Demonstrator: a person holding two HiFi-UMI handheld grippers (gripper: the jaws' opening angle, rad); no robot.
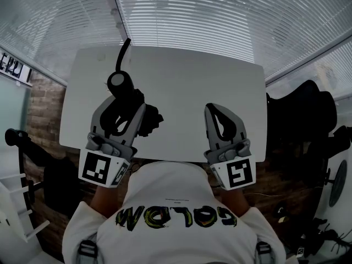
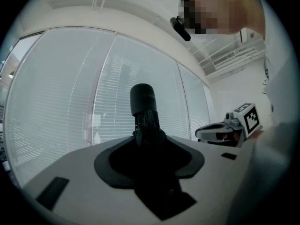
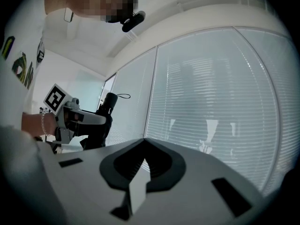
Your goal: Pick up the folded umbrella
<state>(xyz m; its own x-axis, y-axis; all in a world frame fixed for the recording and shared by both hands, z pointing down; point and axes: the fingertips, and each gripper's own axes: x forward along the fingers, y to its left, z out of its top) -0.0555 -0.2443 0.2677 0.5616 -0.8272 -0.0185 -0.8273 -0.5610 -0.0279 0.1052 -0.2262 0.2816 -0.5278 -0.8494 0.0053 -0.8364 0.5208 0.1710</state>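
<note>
The folded black umbrella (image 1: 132, 106) stands up between the jaws of my left gripper (image 1: 125, 113), which is shut on its body above the near edge of the white table (image 1: 181, 76). Its round handle (image 1: 117, 82) points away from me, and the wrist strap (image 1: 123, 51) trails beyond it. In the left gripper view the umbrella (image 2: 143, 111) rises out of the left gripper (image 2: 149, 146), handle end on top. My right gripper (image 1: 215, 113) hangs level to the right, shut, with nothing in it; its tips meet in the right gripper (image 3: 143, 144) view. The umbrella (image 3: 108, 104) also shows there at the left.
Window blinds (image 1: 192, 10) run behind the table. A black chair (image 1: 308, 114) stands at the right, dark gear (image 1: 22, 147) at the left on the brick-patterned floor. The table's far half holds nothing else.
</note>
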